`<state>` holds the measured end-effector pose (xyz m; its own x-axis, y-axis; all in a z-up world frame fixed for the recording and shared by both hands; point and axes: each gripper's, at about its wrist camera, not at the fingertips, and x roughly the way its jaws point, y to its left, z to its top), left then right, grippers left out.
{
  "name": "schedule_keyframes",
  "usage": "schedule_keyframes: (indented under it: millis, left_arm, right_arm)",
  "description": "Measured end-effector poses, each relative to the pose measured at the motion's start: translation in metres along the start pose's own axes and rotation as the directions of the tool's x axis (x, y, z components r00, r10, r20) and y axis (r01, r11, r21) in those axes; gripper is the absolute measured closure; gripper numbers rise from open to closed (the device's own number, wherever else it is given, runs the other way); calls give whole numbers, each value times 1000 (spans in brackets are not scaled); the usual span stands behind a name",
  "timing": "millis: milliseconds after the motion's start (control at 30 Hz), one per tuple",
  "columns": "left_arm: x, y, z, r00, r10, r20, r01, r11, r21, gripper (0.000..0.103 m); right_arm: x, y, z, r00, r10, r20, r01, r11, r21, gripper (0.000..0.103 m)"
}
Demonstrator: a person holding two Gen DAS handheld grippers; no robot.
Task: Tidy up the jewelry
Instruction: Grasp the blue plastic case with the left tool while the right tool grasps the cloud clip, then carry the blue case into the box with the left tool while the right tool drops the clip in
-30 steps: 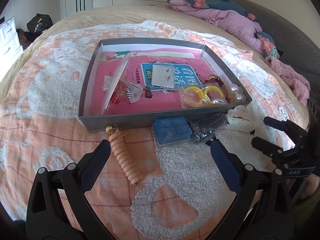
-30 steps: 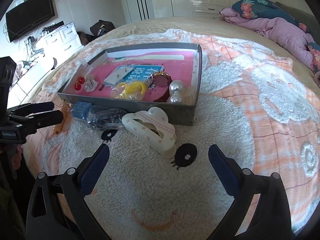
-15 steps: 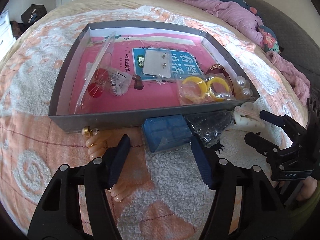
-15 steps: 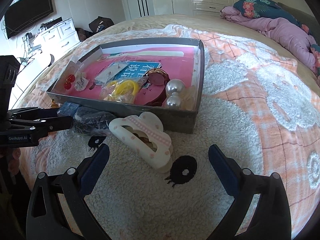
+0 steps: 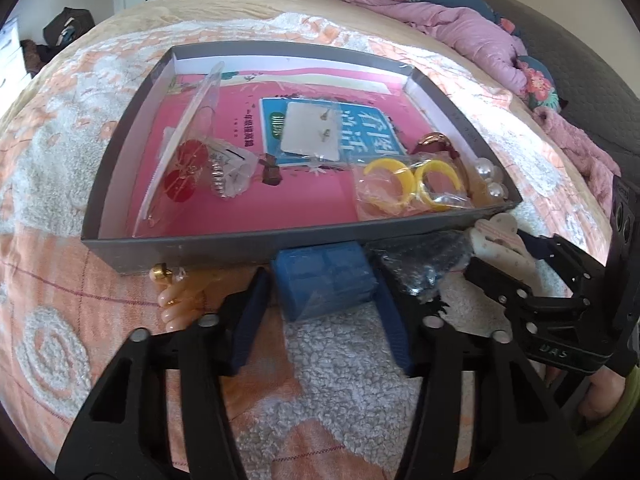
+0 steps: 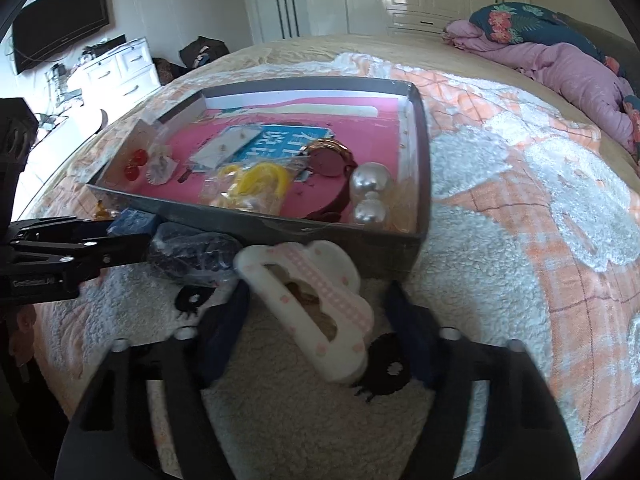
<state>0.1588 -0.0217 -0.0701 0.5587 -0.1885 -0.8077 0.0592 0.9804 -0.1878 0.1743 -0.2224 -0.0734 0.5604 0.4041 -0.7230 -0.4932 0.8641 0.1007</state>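
The left gripper [image 5: 322, 300], jaws apart, flanks a blue box [image 5: 326, 284] at frame centre. The right gripper [image 6: 316, 312] stands open around a cloud-shaped hair claw [image 6: 308, 304] at lower centre.

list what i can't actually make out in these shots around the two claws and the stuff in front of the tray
- Left wrist view: the peach coil hair tie runs under the left claw; its lower end is hidden.
- Right wrist view: the blue box is mostly covered by the left claw's arm.
- Right wrist view: the right claw is motion-blurred, so contact with the white hair clip is unclear.
- Both views: the black item's clear bag glares, hiding what it is.
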Motion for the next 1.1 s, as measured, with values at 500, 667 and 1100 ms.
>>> schedule_keyframes:
  millis: [500,667,1100]
  left_arm:
    - [-49,4,-10,994,-43,102,42,999,16,61]
    - [-76,20,-10,986,-3,166,3,1000,-1,61]
    - [-99,46,10,969,37,244,-23,998,-59,61]
  right_arm:
    - [-49,-6,-10,996,39,79,-42,999,34,55]
    - [-66,2,-3,991,54,121,-57,998,16,55]
    - [-78,18,34,977,69,203,-64,997,-32,55]
